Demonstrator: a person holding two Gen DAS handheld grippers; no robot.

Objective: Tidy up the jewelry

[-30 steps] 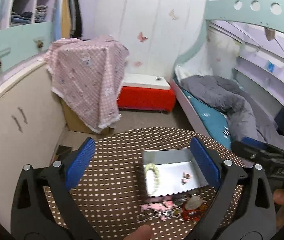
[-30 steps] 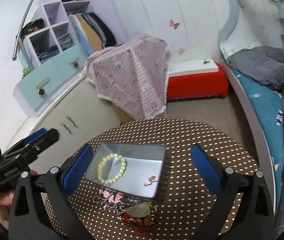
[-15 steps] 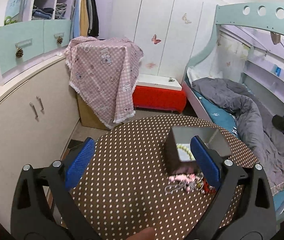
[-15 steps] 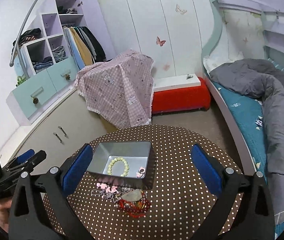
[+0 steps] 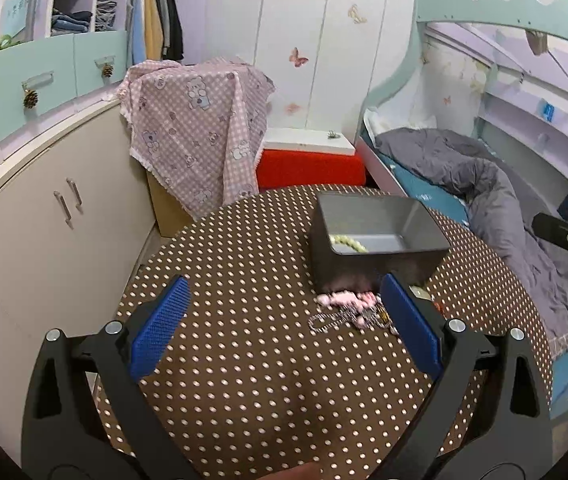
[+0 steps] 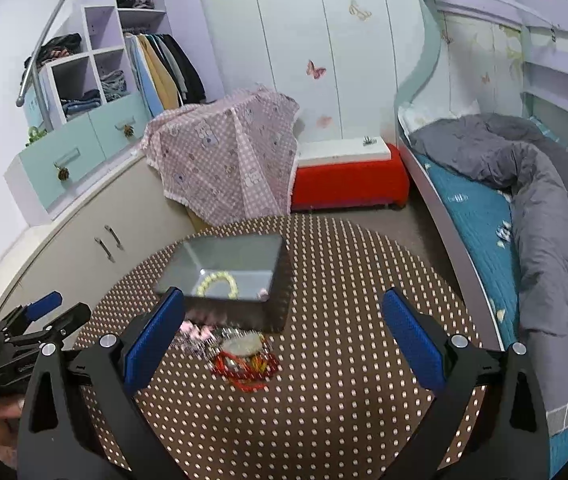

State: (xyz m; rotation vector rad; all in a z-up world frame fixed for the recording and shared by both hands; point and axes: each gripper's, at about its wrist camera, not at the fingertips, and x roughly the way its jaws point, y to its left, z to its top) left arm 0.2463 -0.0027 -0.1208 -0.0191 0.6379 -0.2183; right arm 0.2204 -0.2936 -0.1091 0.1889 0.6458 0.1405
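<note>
Showing no legible writing, metal tin (image 6: 244,276)

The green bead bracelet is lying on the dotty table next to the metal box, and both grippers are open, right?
Not quite. The green bead bracelet lies inside the metal box, not on the dotty table, as the right wrist view shows. Both grippers, left and right, are open.
</note>
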